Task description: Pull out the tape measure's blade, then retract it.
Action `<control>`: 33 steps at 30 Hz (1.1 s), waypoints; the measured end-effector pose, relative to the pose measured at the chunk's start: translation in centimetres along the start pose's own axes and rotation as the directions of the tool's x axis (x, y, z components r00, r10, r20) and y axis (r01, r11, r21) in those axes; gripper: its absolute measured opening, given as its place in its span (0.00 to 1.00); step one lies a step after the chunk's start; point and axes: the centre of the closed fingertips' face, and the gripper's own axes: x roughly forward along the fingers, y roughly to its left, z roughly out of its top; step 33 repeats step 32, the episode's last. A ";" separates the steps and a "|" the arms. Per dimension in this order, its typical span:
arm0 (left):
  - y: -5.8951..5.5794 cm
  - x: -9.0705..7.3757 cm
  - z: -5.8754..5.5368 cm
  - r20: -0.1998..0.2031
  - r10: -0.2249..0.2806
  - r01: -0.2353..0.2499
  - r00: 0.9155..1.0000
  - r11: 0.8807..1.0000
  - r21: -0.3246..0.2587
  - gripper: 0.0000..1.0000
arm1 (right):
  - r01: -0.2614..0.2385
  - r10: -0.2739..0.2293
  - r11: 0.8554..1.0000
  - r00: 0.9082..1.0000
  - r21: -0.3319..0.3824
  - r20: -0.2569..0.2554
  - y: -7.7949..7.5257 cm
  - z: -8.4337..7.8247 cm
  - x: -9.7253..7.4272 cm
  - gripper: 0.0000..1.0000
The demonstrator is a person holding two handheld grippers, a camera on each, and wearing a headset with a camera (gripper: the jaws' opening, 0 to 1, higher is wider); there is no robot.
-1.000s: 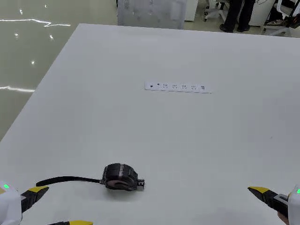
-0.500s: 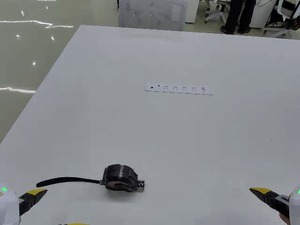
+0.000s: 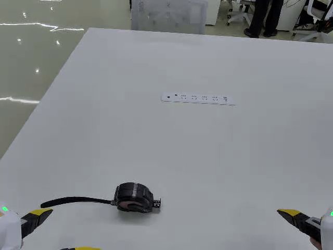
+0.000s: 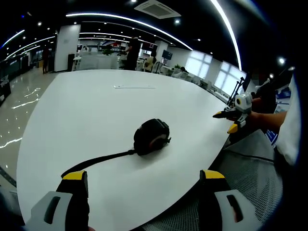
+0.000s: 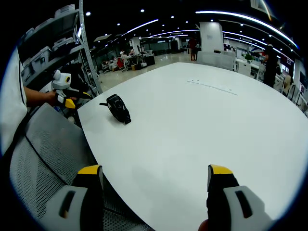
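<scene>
A black, rounded tape measure (image 3: 134, 197) with a dark reddish side face is lying on the broad white surface (image 3: 208, 151), close to the edge nearest the person. Its thin black wrist strap (image 3: 75, 200) is trailing flat from the case toward the left of the head view. At the opposite end of the tape measure a small pale tab (image 3: 156, 203) is sitting right against the case. The left hand-held gripper (image 4: 143, 175), white-bodied with yellow-tipped black jaws, is hovering on the strap side of the tape measure, nearer the person than the case. Its jaws are standing wide apart, released and gripping nothing. The strap's free end is lying just beside one jaw tip, and I cannot tell whether they are touching. The right hand-held gripper (image 5: 155, 169), of the same make, is hanging well apart from the tape measure on its tab side. Its jaws are likewise spread wide and carrying nothing. A long white power strip (image 3: 197, 98) is lying flat well beyond the tape measure, on the side away from the person. Nearer the person than the tape measure, a grey mesh seat (image 5: 43, 144) is showing below the surface's edge in the right gripper view. Far past the tape measure's strap side, a glossy pale floor (image 3: 31, 62) is reflecting the ceiling lights.
</scene>
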 end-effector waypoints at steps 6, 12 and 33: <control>-0.1 0.0 0.1 0.001 -0.003 0.003 1.000 1.000 0.003 0.92 | 0.004 -0.004 1.000 1.000 0.001 -0.001 -0.1 -0.1 -0.1 0.91; 0.0 0.0 0.1 0.004 -0.002 0.002 1.000 1.000 -0.003 0.92 | 0.001 -0.001 1.000 1.000 0.006 0.000 0.0 -0.2 -0.1 0.91; -0.2 0.0 0.0 -0.001 -0.004 0.004 1.000 1.000 0.006 0.91 | 0.005 -0.005 1.000 1.000 0.004 -0.006 -0.1 -0.4 -0.1 0.91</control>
